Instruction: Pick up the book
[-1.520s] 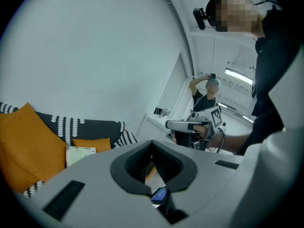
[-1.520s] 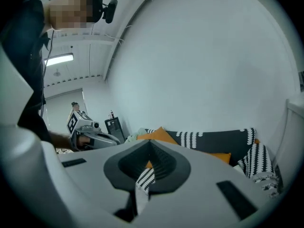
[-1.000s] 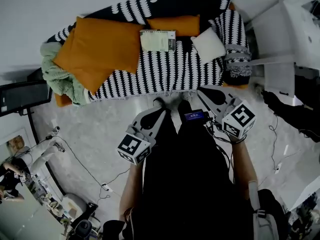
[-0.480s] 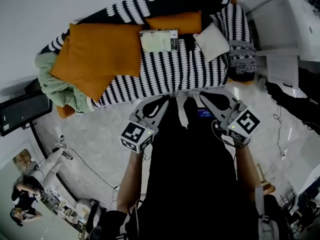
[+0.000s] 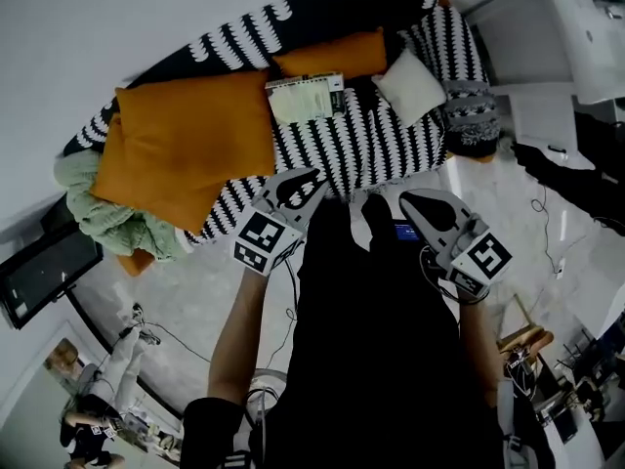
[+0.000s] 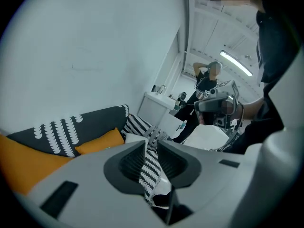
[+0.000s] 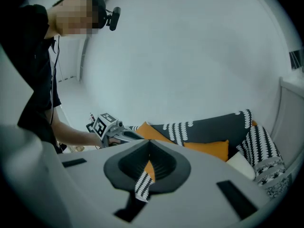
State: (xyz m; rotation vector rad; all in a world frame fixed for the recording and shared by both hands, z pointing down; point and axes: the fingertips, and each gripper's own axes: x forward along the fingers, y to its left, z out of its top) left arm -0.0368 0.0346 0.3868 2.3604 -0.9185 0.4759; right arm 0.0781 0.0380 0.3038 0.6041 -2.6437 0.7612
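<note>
The book, pale green with a dark edge, lies flat on the black-and-white striped sofa, between the big orange cushion and a white pillow. My left gripper hangs over the sofa's front edge, short of the book. Its jaws have just been opening and stand a narrow slit apart with nothing between them. My right gripper is over the floor just before the sofa, fingertips together and empty. Neither gripper view shows the book.
A smaller orange cushion lies behind the book. A green blanket hangs off the sofa's left end. White furniture stands at the right, a dark screen at the left. Cables cross the floor.
Both grippers have moved forward toward the sofa. The left one went further and now reaches over the seat's front edge; the right one has come up to the sofa front.
</note>
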